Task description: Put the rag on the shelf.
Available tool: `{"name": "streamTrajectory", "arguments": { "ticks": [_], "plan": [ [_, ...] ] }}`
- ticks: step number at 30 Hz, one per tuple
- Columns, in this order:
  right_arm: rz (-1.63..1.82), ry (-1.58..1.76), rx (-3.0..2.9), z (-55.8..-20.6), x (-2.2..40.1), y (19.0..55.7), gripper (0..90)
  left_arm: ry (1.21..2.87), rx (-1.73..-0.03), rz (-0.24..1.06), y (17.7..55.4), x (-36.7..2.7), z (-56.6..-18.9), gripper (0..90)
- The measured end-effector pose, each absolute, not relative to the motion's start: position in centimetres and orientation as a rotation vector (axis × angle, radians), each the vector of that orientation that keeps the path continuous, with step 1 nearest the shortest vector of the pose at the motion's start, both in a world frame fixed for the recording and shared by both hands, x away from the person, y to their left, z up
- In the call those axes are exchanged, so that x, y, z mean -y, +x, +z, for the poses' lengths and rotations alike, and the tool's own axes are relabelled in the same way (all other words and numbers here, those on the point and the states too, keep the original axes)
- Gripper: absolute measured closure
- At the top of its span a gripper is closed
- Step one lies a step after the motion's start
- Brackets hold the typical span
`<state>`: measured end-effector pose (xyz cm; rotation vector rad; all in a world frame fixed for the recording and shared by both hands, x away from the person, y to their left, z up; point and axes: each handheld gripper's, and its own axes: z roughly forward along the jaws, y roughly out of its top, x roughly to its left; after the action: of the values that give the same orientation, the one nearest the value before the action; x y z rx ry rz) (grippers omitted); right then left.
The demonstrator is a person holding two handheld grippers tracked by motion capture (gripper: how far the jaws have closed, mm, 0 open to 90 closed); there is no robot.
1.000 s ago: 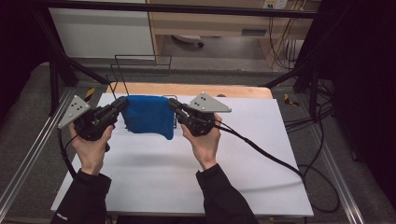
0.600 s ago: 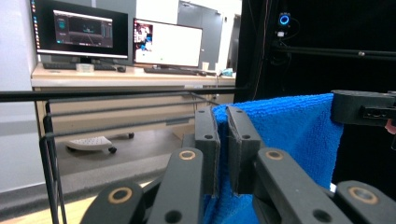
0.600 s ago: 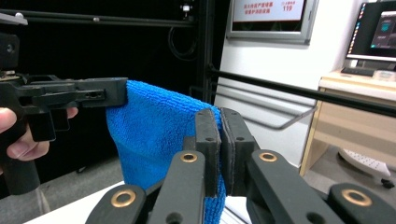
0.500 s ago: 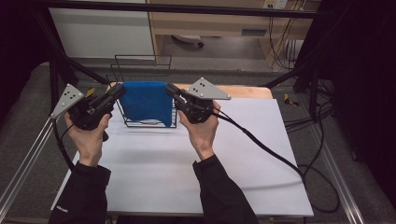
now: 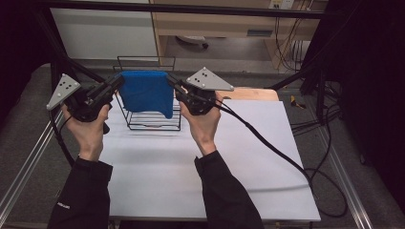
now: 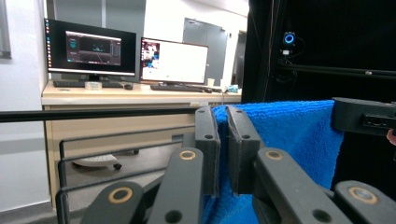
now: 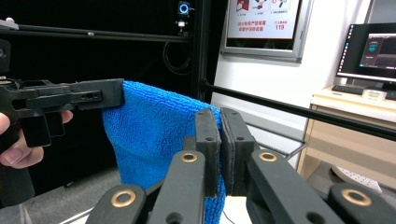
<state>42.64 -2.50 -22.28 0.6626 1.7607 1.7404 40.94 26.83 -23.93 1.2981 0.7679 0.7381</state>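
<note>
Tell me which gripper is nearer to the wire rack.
Left, though only slightly. The left gripper holds the blue towel at the wire rack's left edge; the right gripper holds the other corner just past its right edge.

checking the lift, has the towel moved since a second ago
Yes. The towel has gone up: earlier it hung in front of the wooden board, now its top edge reaches the top of the wire rack, held between both tools.
</note>
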Motion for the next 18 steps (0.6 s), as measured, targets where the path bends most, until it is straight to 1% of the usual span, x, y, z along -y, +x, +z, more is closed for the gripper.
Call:
{"name": "streamTrajectory", "arguments": {
  "ticks": [18],
  "plan": [
    [1.757, 0.635, -1.715, -19.1, 1.3, 44.3, 87.0, 1.255, -0.754, 0.780, 42.2, -27.6, -21.0, 84.1]
  ]
}}
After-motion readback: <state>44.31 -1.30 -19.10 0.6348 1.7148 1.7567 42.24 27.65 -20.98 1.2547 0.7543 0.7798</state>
